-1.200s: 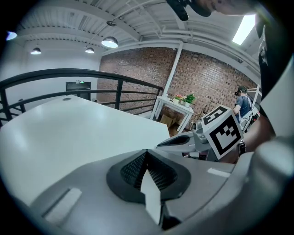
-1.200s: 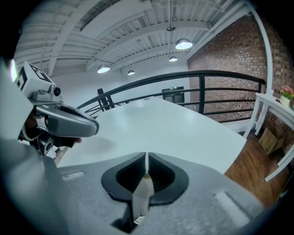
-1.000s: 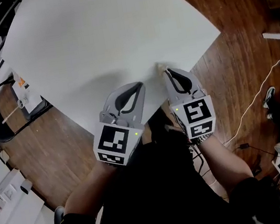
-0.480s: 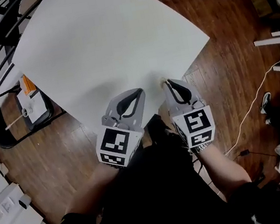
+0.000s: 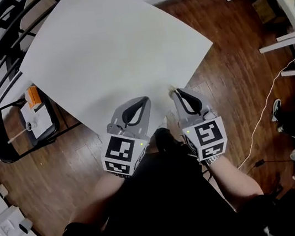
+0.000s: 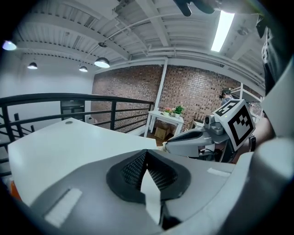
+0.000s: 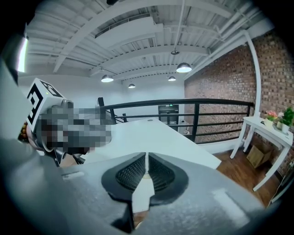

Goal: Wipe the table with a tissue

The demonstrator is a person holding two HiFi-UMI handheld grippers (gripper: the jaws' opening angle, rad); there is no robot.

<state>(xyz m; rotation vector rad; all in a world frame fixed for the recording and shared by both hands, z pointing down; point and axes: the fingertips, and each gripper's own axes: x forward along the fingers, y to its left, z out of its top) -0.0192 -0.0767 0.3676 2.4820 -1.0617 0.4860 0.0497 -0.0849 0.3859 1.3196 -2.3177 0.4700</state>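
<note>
The right tool (image 5: 177,92) pinches a small tissue (image 5: 171,88) at its tip, at the tabletop's (image 5: 113,47) near edge. The left tool (image 5: 144,100), beside it, has its jaws together on nothing. This looks like mid-wipe, and the next stroke calls for pressing down and sweeping forward.

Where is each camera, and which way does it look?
Head view: on the person's head, looking down at table, arms, left hand-held gripper, right hand-held gripper.
Left gripper view: rides that gripper, faces over the table to a brick wall; own shut jaws show.
Right gripper view: likewise, faces the railing; jaws pinch a tissue.
All three share the table.
</note>
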